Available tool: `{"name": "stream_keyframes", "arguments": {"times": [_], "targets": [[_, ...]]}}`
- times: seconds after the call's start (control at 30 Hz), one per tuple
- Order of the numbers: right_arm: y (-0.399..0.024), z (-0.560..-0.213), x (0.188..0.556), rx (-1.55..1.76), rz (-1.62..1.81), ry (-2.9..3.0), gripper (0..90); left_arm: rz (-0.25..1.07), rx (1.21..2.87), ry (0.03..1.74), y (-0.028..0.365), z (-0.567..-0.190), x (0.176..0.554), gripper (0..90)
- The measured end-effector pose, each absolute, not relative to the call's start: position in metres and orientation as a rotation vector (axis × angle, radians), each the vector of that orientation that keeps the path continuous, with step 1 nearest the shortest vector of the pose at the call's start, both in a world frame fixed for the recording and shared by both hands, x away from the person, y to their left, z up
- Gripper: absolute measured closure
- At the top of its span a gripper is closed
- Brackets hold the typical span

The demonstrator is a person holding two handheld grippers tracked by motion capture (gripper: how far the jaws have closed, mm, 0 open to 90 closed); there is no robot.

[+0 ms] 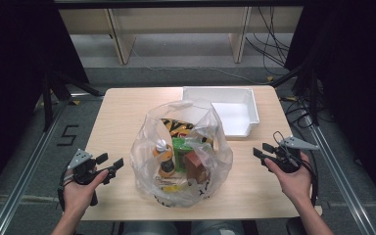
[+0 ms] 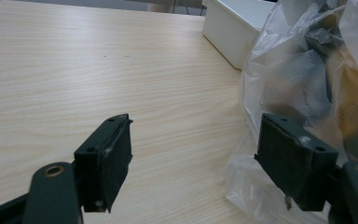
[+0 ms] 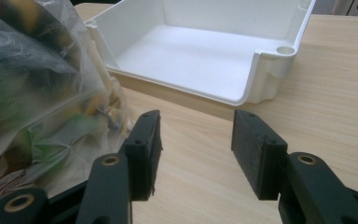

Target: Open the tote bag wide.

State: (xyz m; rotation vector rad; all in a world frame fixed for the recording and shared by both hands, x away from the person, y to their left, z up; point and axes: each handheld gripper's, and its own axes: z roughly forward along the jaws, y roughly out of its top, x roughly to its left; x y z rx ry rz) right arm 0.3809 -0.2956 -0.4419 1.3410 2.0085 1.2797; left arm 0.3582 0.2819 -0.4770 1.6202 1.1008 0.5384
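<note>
- The clear plastic bag [image 1: 181, 152] stood mid-table [image 1: 122, 112], before the white tray [image 1: 225, 115]; its contents blurred, perhaps bottles and packets.
- The left gripper [image 1: 110, 168] was open, empty, one jaw just beside the bag.
- The right gripper [image 1: 260, 155] was open, holding nothing.

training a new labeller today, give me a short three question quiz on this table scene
1. True or false: the left hand-held gripper is shut on the clear plastic bag.
2. Which container stands behind the bag? A) white plastic tray B) wire basket C) cardboard box
3. Fill in: both hand-held grippers flank the bag, and the right hand-held gripper has its jaws ____.

Key:
1. False. Its jaws stand open beside the bag.
2. A, the white plastic tray, with nothing in it.
3. open
</note>
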Motion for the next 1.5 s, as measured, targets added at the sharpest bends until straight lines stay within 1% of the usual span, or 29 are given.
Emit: {"name": "stream_keyframes", "arguments": {"times": [0.03,0.07,0.1,0.13,0.23,0.3,0.37,0.4,0.47,0.57,0.6,0.63,0.67,0.7,0.8,0.83,0.87,0.9,1.03,1.2,1.4,1.5], "targets": [[-0.294,-0.441,0.38,1.355,1.282,2.003,52.5,0.525,1.594,1.171,0.28,-0.476,0.354,25.8],[-0.295,-0.441,0.38,1.345,1.28,2.006,52.4,0.539,1.598,1.108,0.283,-0.475,0.357,25.8],[-0.294,-0.441,0.381,1.338,1.287,2.009,52.3,0.529,1.576,1.182,0.281,-0.474,0.353,25.8],[-0.296,-0.441,0.382,1.307,1.281,2.004,52.4,0.528,1.563,1.161,0.282,-0.471,0.354,25.8],[-0.29,-0.435,0.379,1.347,1.298,1.996,52.3,0.534,1.551,1.149,0.281,-0.464,0.354,25.9],[-0.287,-0.429,0.381,1.299,1.302,1.994,52.3,0.537,1.549,1.154,0.281,-0.46,0.354,26.7],[-0.284,-0.421,0.381,1.292,1.315,1.998,52.3,0.534,1.507,1.138,0.28,-0.447,0.356,27.9],[-0.284,-0.418,0.384,1.213,1.32,2.0,52.4,0.534,1.507,1.138,0.28,-0.447,0.356,28.5],[-0.277,-0.408,0.381,1.249,1.343,1.984,52.3,0.54,1.496,1.111,0.28,-0.436,0.359,29.3],[-0.272,-0.396,0.382,1.184,1.368,1.983,52.3,0.542,1.437,1.078,0.276,-0.414,0.366,30.3],[-0.269,-0.392,0.381,1.179,1.37,1.979,52.3,0.542,1.437,1.078,0.276,-0.414,0.366,30.5],[-0.266,-0.388,0.382,1.169,1.392,1.971,52.3,0.533,1.427,1.053,0.273,-0.402,0.371,30.7],[-0.266,-0.388,0.382,1.169,1.392,1.971,52.3,0.533,1.427,1.053,0.273,-0.402,0.371,30.8],[-0.261,-0.379,0.382,1.14,1.393,1.984,52.1,0.525,1.422,1.023,0.268,-0.391,0.374,31.1],[-0.256,-0.372,0.382,1.121,1.416,1.984,51.8,0.512,1.43,0.979,0.261,-0.382,0.378,31.1],[-0.251,-0.365,0.383,1.085,1.423,1.978,51.3,0.495,1.44,0.936,0.256,-0.377,0.38,31.0],[-0.251,-0.365,0.383,1.085,1.423,1.978,51.3,0.489,1.447,0.914,0.253,-0.374,0.382,30.9],[-0.249,-0.362,0.383,1.078,1.418,1.981,51.0,0.511,1.482,0.862,0.251,-0.371,0.385,30.9],[-0.238,-0.352,0.383,1.035,1.454,1.978,50.2,0.431,1.485,0.857,0.233,-0.361,0.387,30.7],[-0.219,-0.342,0.383,0.922,1.481,2.0,48.7,0.398,1.504,0.838,0.217,-0.354,0.391,30.3],[-0.207,-0.336,0.38,0.884,1.5,2.033,48.0,0.377,1.578,0.835,0.199,-0.356,0.396,29.0],[-0.201,-0.332,0.379,0.86,1.499,2.031,47.3,0.377,1.589,0.836,0.196,-0.356,0.398,28.9]]}}
